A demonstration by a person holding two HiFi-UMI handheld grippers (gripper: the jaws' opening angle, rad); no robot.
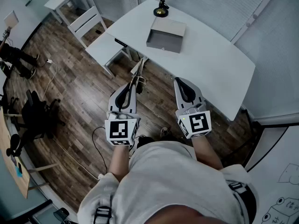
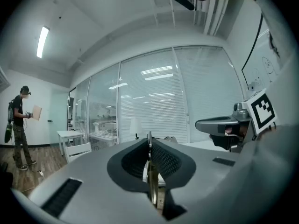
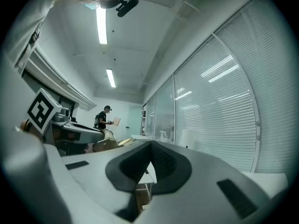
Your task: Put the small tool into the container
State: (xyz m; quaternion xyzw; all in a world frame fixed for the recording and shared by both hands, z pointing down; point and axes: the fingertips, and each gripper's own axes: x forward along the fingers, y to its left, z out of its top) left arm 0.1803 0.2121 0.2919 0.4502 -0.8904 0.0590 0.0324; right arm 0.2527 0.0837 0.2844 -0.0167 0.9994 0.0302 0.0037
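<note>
In the head view my left gripper [image 1: 132, 84] hangs over the wooden floor, just short of the white table's [image 1: 219, 64] near edge. It is shut on a thin metal tool [image 1: 138, 69] that sticks out past the jaw tips toward the table. The left gripper view shows that tool [image 2: 150, 181] clamped edge-on between the pads of the left gripper [image 2: 149, 148]. My right gripper [image 1: 180, 81] is beside it, shut and holding nothing; its pads meet in the right gripper view [image 3: 150, 148]. A grey box container [image 1: 166, 34] sits on the table's far part.
A black and brass object [image 1: 161, 9] stands behind the container. A white side table [image 1: 107, 48] and white chair [image 1: 86, 22] are to the left, a black office chair [image 1: 39, 113] on the floor. A person [image 2: 19, 125] stands far off. Blinds line the glass wall.
</note>
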